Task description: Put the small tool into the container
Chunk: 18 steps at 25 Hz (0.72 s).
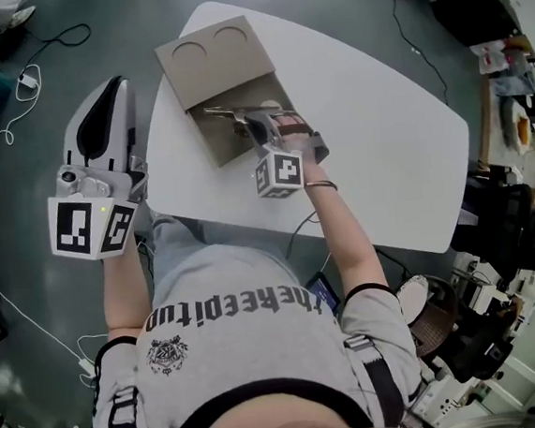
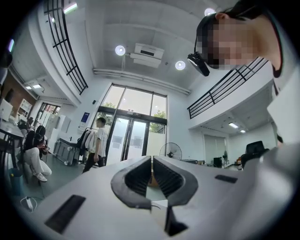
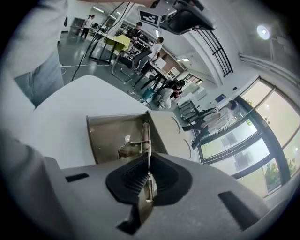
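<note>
A tan container (image 1: 220,62) lies on the white table (image 1: 383,141); its lid part has two round hollows and an open compartment (image 3: 105,138) sits in front of them. My right gripper (image 1: 256,117) is shut on a small metal tool (image 1: 225,114), which hangs over that compartment. In the right gripper view the tool (image 3: 146,138) sticks out edge-on between the closed pads of the right gripper (image 3: 148,164). My left gripper (image 1: 116,86) is held off the table's left side, over the floor. It points up at the ceiling, and the left gripper (image 2: 152,164) has its jaws together with nothing between them.
Cables (image 1: 20,91) trail over the grey floor left of the table. Cluttered shelves and equipment (image 1: 507,63) stand to the right. Other people (image 3: 164,93) sit at desks far behind the container. The table's near edge runs just in front of my torso.
</note>
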### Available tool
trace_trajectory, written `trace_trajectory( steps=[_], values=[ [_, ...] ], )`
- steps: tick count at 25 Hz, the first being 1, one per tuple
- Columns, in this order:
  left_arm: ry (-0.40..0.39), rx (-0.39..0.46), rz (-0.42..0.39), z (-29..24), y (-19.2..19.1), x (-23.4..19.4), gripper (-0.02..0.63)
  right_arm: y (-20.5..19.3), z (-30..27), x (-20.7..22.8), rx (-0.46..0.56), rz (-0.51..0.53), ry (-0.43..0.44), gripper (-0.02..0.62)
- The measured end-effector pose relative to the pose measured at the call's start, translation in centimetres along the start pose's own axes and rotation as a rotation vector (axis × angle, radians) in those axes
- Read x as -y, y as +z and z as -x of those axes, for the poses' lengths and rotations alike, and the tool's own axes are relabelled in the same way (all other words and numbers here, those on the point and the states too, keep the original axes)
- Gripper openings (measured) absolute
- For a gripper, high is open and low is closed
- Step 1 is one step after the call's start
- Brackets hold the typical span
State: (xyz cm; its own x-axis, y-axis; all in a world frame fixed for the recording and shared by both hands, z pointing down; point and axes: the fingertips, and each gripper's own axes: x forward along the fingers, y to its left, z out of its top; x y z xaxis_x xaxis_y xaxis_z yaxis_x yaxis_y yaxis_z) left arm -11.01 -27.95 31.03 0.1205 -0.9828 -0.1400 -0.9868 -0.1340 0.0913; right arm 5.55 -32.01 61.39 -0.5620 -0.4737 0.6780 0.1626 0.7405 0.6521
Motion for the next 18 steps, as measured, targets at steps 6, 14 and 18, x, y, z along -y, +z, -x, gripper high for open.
trace_trajectory(
  steps=[6, 14, 18],
  values=[
    [0.052, -0.013, -0.012, 0.4, -0.2, -0.5, 0.012, -0.5, -1.4, -0.5, -0.001, 0.044, 0.034, 0.005],
    [0.1, -0.034, -0.024, 1.5, -0.6, -0.9, 0.012, -1.1, -2.6, -1.5, -0.009, 0.079, 0.049, 0.005],
    [0.119, -0.042, -0.025, 1.8, -0.8, -1.6, 0.012, -1.0, -3.2, -1.7, -0.007, 0.09, 0.042, 0.006]
  ],
)
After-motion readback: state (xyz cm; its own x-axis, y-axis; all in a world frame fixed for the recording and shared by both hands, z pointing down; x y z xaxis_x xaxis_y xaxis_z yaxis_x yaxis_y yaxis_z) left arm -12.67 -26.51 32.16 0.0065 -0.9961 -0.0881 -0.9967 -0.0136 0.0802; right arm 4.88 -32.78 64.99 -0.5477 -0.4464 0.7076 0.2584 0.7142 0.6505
